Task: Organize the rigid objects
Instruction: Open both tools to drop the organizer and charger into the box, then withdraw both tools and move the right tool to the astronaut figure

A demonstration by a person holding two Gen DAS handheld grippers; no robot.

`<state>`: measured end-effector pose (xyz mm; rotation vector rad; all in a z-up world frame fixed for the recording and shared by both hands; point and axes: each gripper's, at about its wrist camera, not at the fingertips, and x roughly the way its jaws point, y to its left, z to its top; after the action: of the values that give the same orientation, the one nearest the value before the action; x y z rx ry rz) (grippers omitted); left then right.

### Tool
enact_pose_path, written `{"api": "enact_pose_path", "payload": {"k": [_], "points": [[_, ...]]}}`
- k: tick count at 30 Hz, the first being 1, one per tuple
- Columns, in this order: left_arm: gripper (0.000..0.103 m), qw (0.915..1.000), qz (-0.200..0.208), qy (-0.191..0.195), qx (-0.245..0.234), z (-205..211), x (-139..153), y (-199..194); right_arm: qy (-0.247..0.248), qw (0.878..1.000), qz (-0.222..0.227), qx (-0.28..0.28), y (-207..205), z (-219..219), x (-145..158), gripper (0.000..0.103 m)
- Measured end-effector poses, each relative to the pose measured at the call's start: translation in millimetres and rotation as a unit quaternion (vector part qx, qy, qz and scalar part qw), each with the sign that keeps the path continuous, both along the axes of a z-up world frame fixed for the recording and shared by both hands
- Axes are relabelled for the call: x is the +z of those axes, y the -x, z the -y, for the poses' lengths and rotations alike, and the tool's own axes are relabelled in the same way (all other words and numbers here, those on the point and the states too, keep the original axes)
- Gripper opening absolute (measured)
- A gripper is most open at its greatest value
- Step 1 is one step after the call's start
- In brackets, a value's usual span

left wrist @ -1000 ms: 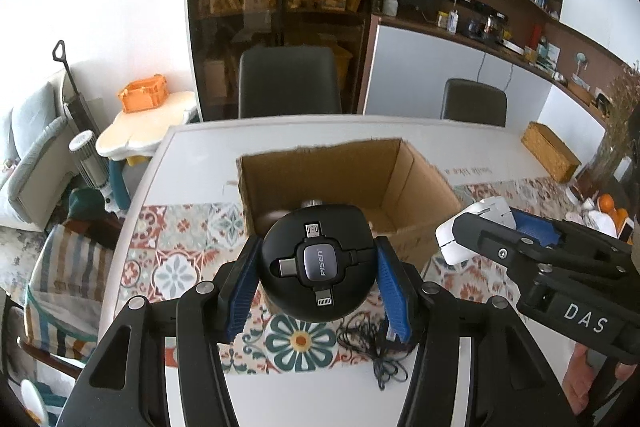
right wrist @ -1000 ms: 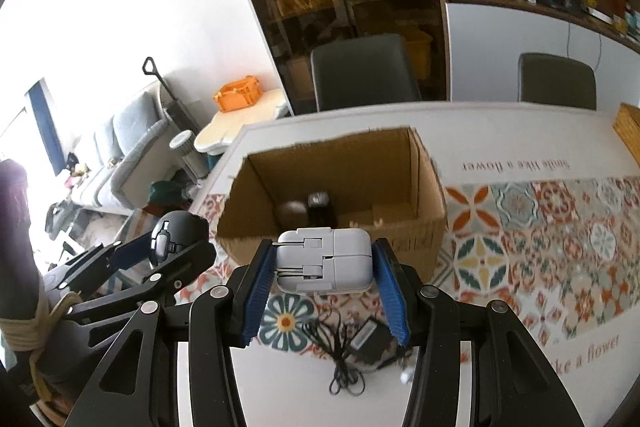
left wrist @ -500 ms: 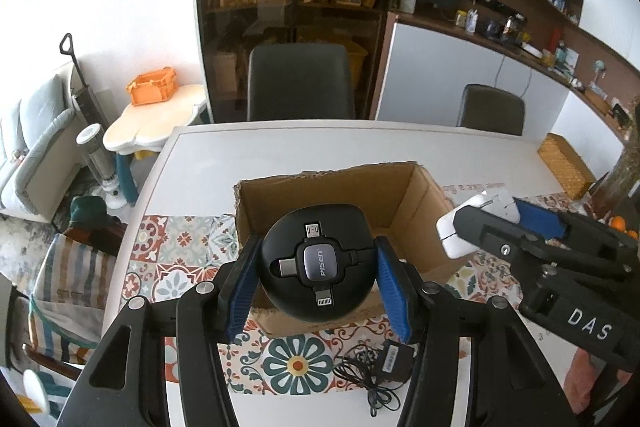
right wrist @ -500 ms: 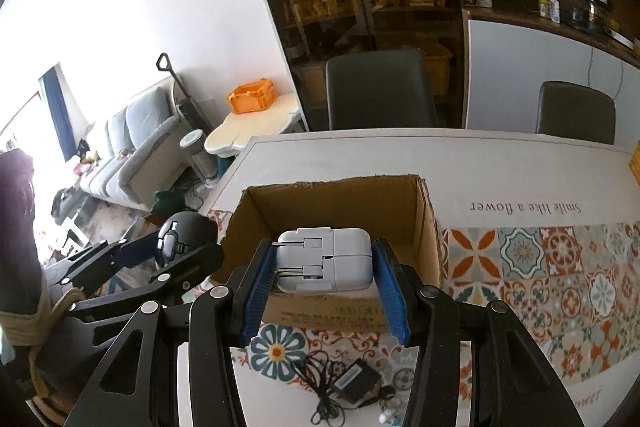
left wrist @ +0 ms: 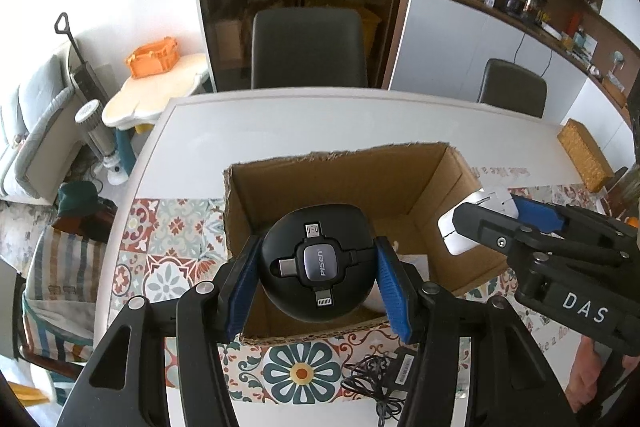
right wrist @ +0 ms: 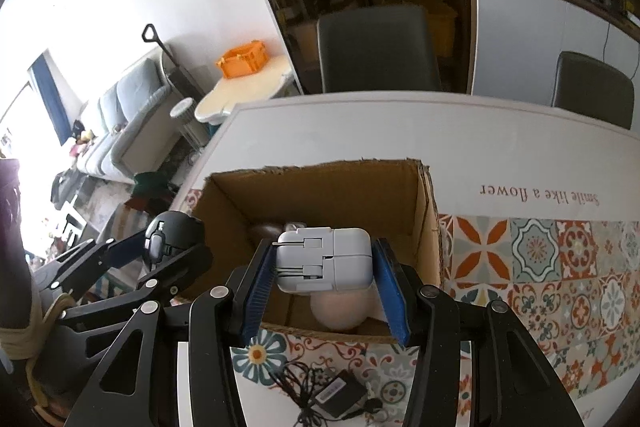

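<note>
My left gripper [left wrist: 316, 263] is shut on a round black PISEN cable hub [left wrist: 316, 261] and holds it above the near left part of an open cardboard box [left wrist: 352, 163]. My right gripper [right wrist: 324, 263] is shut on a white square power adapter [right wrist: 326, 259] and holds it over the same box [right wrist: 320, 179]. Inside the box I see a pale round object [right wrist: 340, 309] and a dark rounded object [right wrist: 264, 231]. The right gripper with the adapter also shows in the left wrist view [left wrist: 476, 223], and the left gripper with the hub in the right wrist view [right wrist: 172, 239].
A black adapter with a tangled cord [right wrist: 328, 393] lies on the patterned table mat [right wrist: 560, 267] in front of the box. A wicker basket [left wrist: 584, 155] stands at the table's right edge. Two dark chairs [left wrist: 308, 47] stand behind the table.
Both grippers have risen and moved forward with their objects, from in front of the box to above its opening. The box interior now shows from above.
</note>
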<state>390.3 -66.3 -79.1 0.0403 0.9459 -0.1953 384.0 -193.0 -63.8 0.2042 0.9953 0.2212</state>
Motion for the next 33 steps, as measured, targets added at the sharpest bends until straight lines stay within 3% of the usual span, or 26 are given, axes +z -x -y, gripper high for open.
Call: {"api": "enact_pose_path", "payload": {"k": [4,6,10,23,33], "points": [[0.057,0.9998,-0.014,0.000,0.010,-2,-8,-5,0.000,1.000,-0.015,0.000,-6,1,-9,0.049],[0.070,0.9998,-0.011,-0.005,0.016,-3,-8,-4,0.003,1.000,-0.024,0.003,-9,0,-13,0.050],[0.071,0.9997,-0.001,-0.008,0.024,-8,-3,1,0.001,1.000,-0.026,0.003,-9,0,-15,0.050],[0.096,0.9969,0.038,-0.021,0.065,-16,22,50,0.033,0.999,0.001,-0.031,38,12,7,0.071],[0.100,0.9960,0.049,-0.020,0.072,-10,30,87,0.035,0.999,0.012,-0.030,80,21,19,0.074]]}}
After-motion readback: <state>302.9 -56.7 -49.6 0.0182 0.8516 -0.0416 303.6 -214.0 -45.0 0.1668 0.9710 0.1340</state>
